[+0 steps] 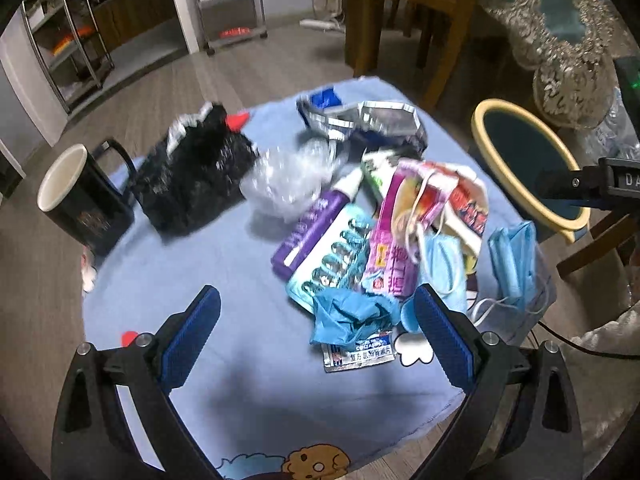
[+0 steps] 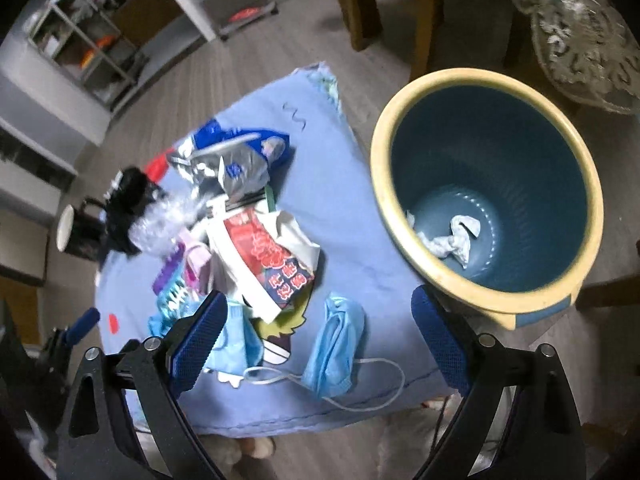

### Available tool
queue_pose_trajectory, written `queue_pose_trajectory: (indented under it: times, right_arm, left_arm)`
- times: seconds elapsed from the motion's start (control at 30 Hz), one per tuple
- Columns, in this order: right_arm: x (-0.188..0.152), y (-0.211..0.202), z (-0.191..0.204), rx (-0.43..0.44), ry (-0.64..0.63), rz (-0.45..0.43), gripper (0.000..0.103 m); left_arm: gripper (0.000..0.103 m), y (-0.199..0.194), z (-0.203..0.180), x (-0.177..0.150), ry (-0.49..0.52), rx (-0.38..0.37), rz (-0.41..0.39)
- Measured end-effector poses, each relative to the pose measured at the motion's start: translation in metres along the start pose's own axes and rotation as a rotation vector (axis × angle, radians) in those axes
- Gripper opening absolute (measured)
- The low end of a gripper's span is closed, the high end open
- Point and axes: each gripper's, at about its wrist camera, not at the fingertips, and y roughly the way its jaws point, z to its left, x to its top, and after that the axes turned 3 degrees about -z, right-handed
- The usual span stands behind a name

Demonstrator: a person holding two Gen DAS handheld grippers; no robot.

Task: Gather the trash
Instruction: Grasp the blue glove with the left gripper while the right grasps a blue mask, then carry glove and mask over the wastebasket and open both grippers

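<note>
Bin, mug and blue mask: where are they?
Bin (image 2: 492,184), right wrist view, inner wall.
Mug (image 1: 86,216), left wrist view, its black side.
Mask (image 2: 336,348), right wrist view, middle of its folded body.

Home dining area: wood-plank floor (image 1: 248,68), wooden chair (image 1: 404,12) and lace-covered table (image 1: 560,52) behind blue cloth (image 1: 208,264).

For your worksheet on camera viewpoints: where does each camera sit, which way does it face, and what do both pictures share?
Left wrist: sits on the left tongs, open, looking down across the blue cloth at the litter pile; the right tongs' body shows at the right edge.
Right wrist: sits on the right tongs, open, above the face mask, beside the bin.
Shared: cloth, mask, bin, black mug.
</note>
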Motion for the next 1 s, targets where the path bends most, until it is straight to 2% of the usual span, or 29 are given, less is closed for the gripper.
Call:
queue_pose_trajectory:
  times: [0.23, 0.43, 0.53, 0.6, 0.63, 0.67, 0.7, 0.87, 1.0]
  right_arm:
    - [-0.008, 0.031, 0.0, -0.053, 0.002, 0.118, 0.091]
    - [-0.016, 0.053, -0.002, -0.061, 0.005, 0.207, 0.062]
    - [-0.018, 0.059, -0.004, -0.045, 0.017, 0.232, 0.044]
    - [-0.019, 0.06, -0.001, -0.044, -0.003, 0.241, 0.029]
    - [-0.019, 0.06, 0.0, -0.038, -0.009, 0.242, 0.027]
    - [-0.019, 0.06, 0.001, -0.033, -0.012, 0.242, 0.023]
    - [-0.02, 0.059, 0.002, -0.026, -0.014, 0.24, 0.018]
    - [-0.013, 0.053, 0.007, 0.009, -0.02, 0.22, 0.014]
    - [-0.007, 0.042, 0.011, 0.041, -0.033, 0.176, 0.013]
  left_arm:
    - [0.094, 0.035, 0.006, -0.009, -0.098, -0.04, 0.09]
    - [0.087, 0.044, 0.003, -0.012, -0.108, -0.055, 0.122]
    - [0.081, 0.043, 0.003, -0.013, -0.12, -0.068, 0.128]
    - [0.068, 0.043, 0.004, -0.013, -0.136, -0.088, 0.133]
    - [0.063, 0.042, 0.004, -0.013, -0.137, -0.103, 0.136]
    - [0.052, 0.041, 0.002, -0.014, -0.132, -0.119, 0.137]
    - [0.048, 0.039, 0.001, -0.014, -0.121, -0.123, 0.138]
    - [0.035, 0.03, -0.006, -0.014, -0.091, -0.113, 0.127]
    - [0.032, 0.018, -0.007, -0.012, -0.076, -0.086, 0.103]
